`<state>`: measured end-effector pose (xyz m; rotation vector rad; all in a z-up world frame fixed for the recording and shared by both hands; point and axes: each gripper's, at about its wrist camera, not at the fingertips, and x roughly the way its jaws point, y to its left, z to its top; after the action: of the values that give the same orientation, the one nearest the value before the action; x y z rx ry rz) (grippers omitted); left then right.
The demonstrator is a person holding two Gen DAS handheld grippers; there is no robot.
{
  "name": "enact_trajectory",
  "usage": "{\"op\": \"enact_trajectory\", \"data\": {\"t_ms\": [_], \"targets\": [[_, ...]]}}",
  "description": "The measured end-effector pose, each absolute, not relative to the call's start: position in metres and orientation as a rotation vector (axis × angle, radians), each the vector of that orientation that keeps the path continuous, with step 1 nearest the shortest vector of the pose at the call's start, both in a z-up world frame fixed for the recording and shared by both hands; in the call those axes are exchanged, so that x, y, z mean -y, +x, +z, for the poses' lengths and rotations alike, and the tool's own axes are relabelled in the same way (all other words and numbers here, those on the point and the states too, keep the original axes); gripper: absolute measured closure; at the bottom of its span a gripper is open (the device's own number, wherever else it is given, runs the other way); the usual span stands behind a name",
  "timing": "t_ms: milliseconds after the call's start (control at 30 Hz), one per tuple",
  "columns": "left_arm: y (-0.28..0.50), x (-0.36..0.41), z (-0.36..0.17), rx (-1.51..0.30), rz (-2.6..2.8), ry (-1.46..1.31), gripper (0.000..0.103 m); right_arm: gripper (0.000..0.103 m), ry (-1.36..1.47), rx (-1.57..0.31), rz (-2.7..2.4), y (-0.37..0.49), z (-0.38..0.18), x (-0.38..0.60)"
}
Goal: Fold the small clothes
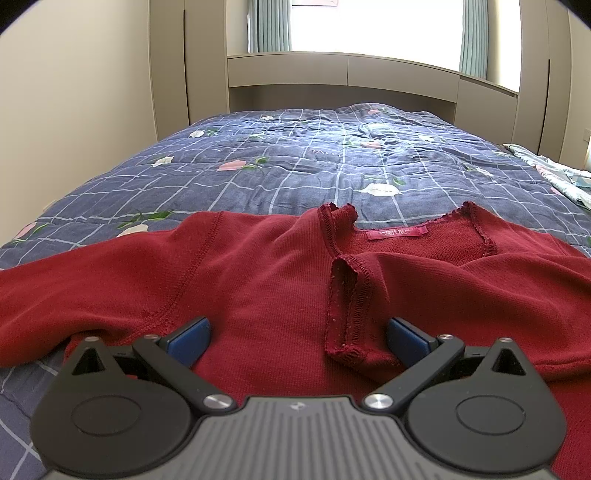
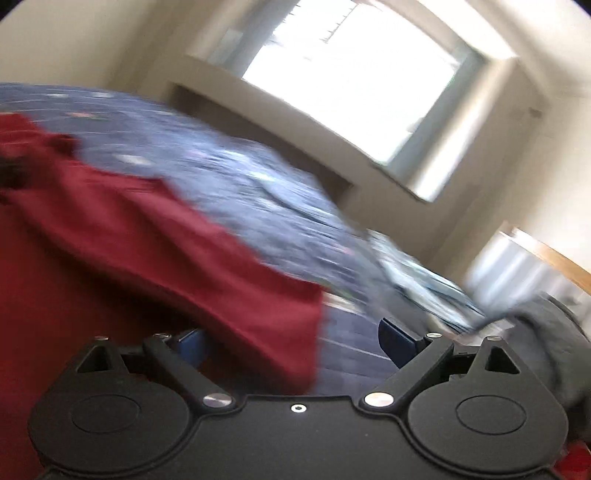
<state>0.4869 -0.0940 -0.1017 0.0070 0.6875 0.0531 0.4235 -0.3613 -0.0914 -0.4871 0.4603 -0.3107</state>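
Observation:
A dark red long-sleeved top (image 1: 258, 273) lies spread on the bed, neckline and pink label (image 1: 397, 233) toward the far side, with a sleeve cuff folded onto its chest. My left gripper (image 1: 297, 339) is open, low over the top's body, blue pads on either side of the cloth. My right gripper (image 2: 291, 343) is open over the red top's edge (image 2: 184, 258); that view is tilted and motion-blurred. Neither gripper holds anything.
The bed has a blue checked quilt with flowers (image 1: 314, 162). A light patterned cloth (image 1: 561, 173) lies at the bed's right edge. Beige cabinets and a window (image 1: 369, 26) stand behind the bed. A grey bundle (image 2: 554, 332) sits at the right.

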Motion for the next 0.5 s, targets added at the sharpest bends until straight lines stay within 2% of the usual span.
{"op": "enact_trajectory", "data": {"t_ms": [233, 500], "targets": [[0.487, 0.094, -0.102, -0.687, 0.054, 0.008, 0.0, 0.006, -0.349, -0.486, -0.428, 0.418, -0.086, 0.403], [0.487, 0.095, -0.102, -0.687, 0.055, 0.009, 0.0, 0.002, -0.357, -0.56, -0.422, 0.424, -0.096, 0.403]]}}
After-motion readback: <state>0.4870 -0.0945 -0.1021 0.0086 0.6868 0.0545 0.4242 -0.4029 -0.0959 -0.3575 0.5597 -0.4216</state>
